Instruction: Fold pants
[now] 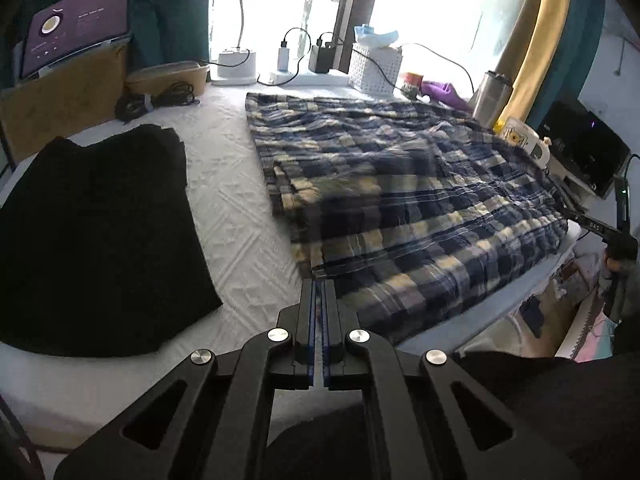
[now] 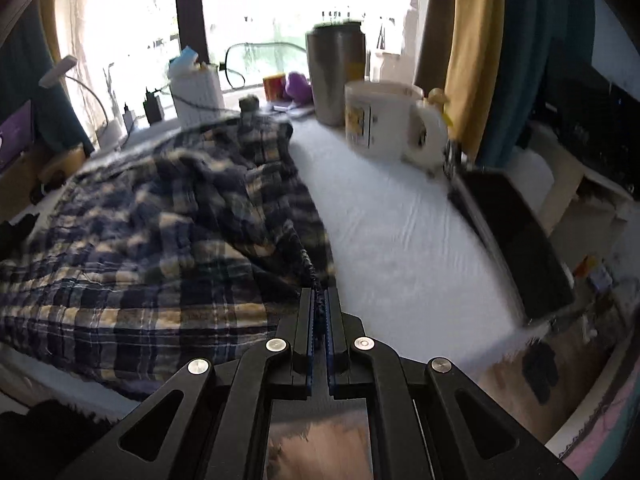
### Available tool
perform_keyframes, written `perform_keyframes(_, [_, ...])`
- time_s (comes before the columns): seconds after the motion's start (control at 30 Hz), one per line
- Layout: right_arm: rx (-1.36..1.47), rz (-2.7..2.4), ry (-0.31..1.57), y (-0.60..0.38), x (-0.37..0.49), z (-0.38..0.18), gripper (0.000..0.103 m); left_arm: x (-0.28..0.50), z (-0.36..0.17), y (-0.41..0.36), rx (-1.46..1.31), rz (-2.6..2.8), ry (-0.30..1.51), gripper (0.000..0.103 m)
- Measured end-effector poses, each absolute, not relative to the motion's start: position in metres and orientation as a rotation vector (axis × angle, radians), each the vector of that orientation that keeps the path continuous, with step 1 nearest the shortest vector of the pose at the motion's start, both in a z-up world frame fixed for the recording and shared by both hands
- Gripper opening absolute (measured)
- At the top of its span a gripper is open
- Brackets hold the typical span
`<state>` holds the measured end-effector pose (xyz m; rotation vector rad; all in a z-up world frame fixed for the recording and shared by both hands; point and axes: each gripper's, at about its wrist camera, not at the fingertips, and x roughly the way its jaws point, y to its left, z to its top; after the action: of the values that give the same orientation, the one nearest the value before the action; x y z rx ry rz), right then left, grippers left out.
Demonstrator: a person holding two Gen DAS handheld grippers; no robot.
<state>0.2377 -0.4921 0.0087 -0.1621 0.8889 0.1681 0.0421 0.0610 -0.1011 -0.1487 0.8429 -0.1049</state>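
On the white table, right-hand portion: one pair of blue-and-cream plaid pants, spread wide and rumpled, one layer doubled over near its left edge, the near hem at the table's front edge. Left gripper, jaws pressed together, pinching the near edge of the plaid cloth; right gripper, jaws likewise pressed together, pinching a bunched dark fold of the same garment, which lifts toward it. Also present: black folded garment at left, apart from the pants; white mug and steel tumbler by the window.
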Motion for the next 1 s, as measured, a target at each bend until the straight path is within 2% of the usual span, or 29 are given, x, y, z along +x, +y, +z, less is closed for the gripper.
perform_keyframes(0.2, [-0.222,0.147,0.865,-0.488,0.233,0.018,0.008,0.034,-0.078,0.038,-0.106,-0.214,0.762,0.003])
perform_keyframes(0.23, [-0.236,0.137,0.850,-0.488,0.231,0.023,0.009,0.033,-0.077,0.031,-0.088,-0.238,0.752,0.008])
perform_keyframes(0.3, [-0.238,0.130,0.830,-0.490,0.227,0.029,0.012,0.036,-0.079,0.020,-0.055,-0.291,0.760,0.032])
perform_keyframes(0.33, [-0.236,0.123,0.824,-0.493,0.225,0.032,0.024,0.038,-0.082,0.013,-0.039,-0.317,0.772,0.049])
perform_keyframes(0.37, [-0.236,0.118,0.820,-0.495,0.224,0.034,0.055,0.040,-0.087,0.008,-0.022,-0.332,0.786,0.053])
perform_keyframes(0.43, [-0.232,0.108,0.809,-0.500,0.220,0.036,0.091,0.045,-0.095,-0.001,0.015,-0.336,0.806,0.053])
perform_keyframes(0.63, [-0.220,0.093,0.803,-0.511,0.213,0.034,0.091,0.047,-0.108,-0.014,0.153,-0.346,0.851,0.053])
perform_keyframes(0.7, [-0.224,0.093,0.808,-0.513,0.213,0.032,0.091,0.044,-0.111,-0.015,0.197,-0.365,0.865,0.058])
perform_keyframes(0.77, [-0.224,0.092,0.810,-0.514,0.213,0.030,0.091,0.044,-0.118,-0.014,0.240,-0.362,0.884,0.068])
perform_keyframes(0.83, [-0.217,0.093,0.812,-0.516,0.213,0.029,0.091,0.045,-0.123,-0.013,0.278,-0.343,0.896,0.069])
perform_keyframes(0.93, [-0.210,0.100,0.815,-0.515,0.212,0.027,0.091,0.047,-0.124,-0.012,0.303,-0.329,0.880,0.077])
perform_keyframes(1.0, [-0.208,0.103,0.817,-0.514,0.211,0.026,0.091,0.050,-0.124,-0.013,0.323,-0.328,0.868,0.077])
